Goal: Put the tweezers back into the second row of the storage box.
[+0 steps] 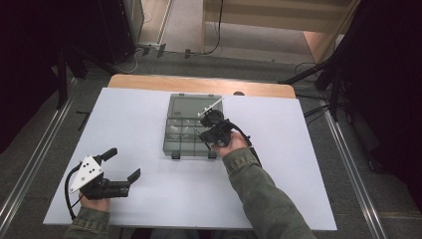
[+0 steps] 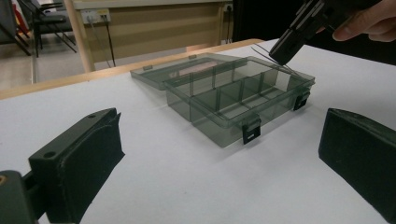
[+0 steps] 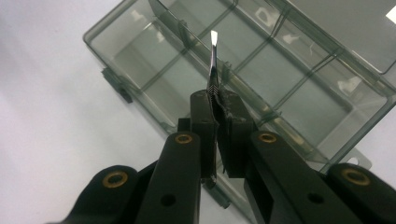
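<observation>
A smoky clear compartment box lies open in the middle of the white table, its lid folded flat behind it. My right gripper hovers over the box's right side, shut on a pair of thin metal tweezers. In the right gripper view the tweezers stick out past the pinched jaws and point over the box's dividers. My left gripper rests at the front left of the table, open and holding nothing. In the left gripper view the box stands beyond the wide-apart jaws.
The white table sheet has bare room all round the box. A wooden table edge runs along the back. Metal rails flank the table, with dark stands and cables on the floor beyond.
</observation>
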`<state>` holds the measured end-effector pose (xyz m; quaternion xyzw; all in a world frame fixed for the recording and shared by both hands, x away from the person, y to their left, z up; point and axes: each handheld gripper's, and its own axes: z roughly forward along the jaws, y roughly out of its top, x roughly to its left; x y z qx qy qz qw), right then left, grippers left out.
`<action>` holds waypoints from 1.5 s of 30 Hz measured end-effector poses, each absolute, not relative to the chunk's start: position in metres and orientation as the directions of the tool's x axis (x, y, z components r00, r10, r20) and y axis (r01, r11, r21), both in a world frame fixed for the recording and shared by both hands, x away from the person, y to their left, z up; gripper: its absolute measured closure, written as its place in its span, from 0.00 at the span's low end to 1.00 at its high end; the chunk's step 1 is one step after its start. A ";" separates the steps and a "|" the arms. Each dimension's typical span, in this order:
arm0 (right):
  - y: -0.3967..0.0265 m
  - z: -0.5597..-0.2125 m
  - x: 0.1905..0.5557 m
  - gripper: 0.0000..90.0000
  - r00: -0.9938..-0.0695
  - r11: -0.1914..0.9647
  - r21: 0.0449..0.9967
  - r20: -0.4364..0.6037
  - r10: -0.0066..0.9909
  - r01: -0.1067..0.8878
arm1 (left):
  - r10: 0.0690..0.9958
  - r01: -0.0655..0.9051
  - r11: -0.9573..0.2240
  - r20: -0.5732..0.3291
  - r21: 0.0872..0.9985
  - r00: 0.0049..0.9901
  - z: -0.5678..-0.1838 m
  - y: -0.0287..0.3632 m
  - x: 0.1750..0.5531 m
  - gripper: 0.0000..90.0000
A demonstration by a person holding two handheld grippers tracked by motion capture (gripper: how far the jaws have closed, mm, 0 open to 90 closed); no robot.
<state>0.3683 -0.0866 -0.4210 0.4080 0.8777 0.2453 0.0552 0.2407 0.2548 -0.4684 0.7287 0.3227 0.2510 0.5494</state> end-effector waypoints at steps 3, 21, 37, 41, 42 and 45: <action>-0.085 -0.425 0.370 0.97 -0.675 0.567 0.478 0.076 0.734 0.670 | 0.745 0.190 -0.188 0.014 0.964 0.667 -0.468 0.254 0.241 0.00; -0.071 -0.434 0.372 0.95 -0.737 0.661 0.480 -0.044 0.675 0.577 | 0.750 0.170 -0.185 0.027 0.968 0.661 -0.466 0.255 0.238 0.00; -0.092 -0.424 0.370 0.34 -0.646 0.540 0.540 0.007 0.764 0.645 | 0.748 0.172 -0.185 0.025 0.968 0.663 -0.467 0.255 0.239 0.00; -0.098 -0.422 0.367 0.24 -0.645 0.526 0.558 0.022 0.764 0.642 | 0.749 0.171 -0.185 0.025 0.968 0.663 -0.467 0.254 0.239 0.00; -0.101 -0.420 0.365 0.17 -0.650 0.524 0.566 0.027 0.760 0.637 | 0.748 0.171 -0.186 0.026 0.968 0.663 -0.467 0.254 0.239 0.00; -0.104 -0.419 0.361 0.15 -0.648 0.514 0.575 0.037 0.761 0.637 | 0.746 0.171 -0.188 0.027 0.967 0.666 -0.467 0.254 0.239 0.00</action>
